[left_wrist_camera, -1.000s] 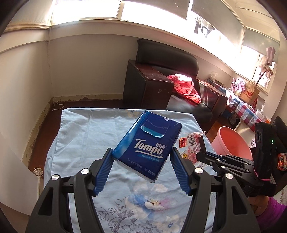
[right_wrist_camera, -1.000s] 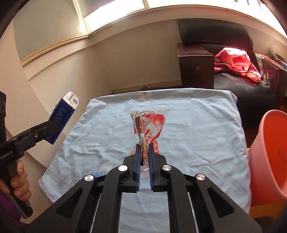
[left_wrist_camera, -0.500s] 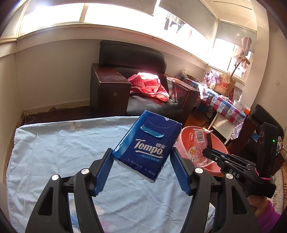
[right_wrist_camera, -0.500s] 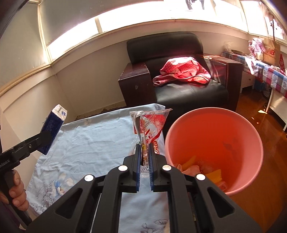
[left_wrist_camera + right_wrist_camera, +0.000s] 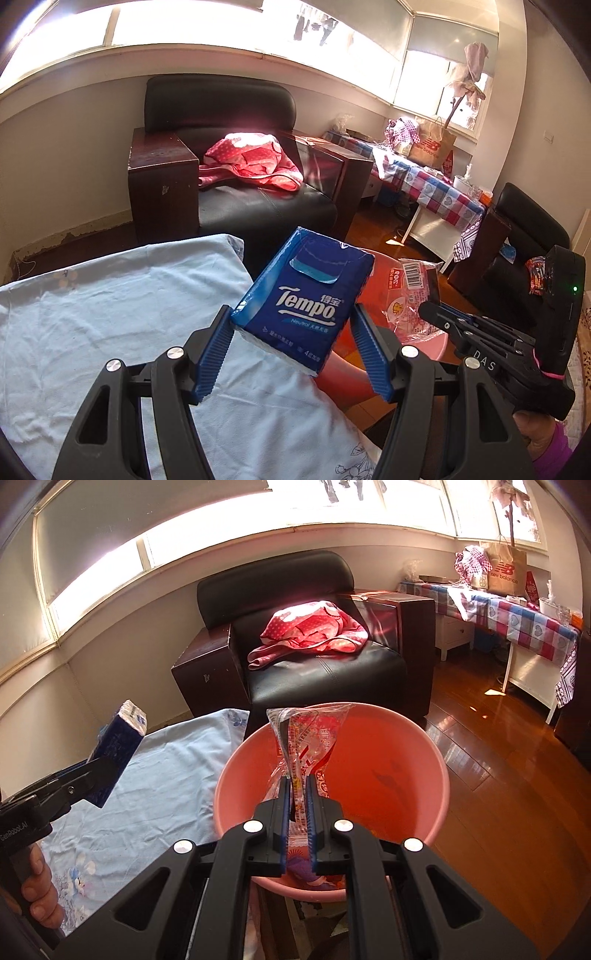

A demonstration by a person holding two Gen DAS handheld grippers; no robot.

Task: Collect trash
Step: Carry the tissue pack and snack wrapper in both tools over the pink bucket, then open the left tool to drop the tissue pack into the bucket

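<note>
Sunlit room, pink bucket directly under right gripper clamped on upright crinkly wrapper; left gripper (further left, over blue-sheeted worktop) clasping tissue pack

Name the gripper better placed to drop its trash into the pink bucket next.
Right. The right gripper holds the clear wrapper directly over the pink bucket; the left gripper holds the tissue pack near the blue cloth's edge.
</note>
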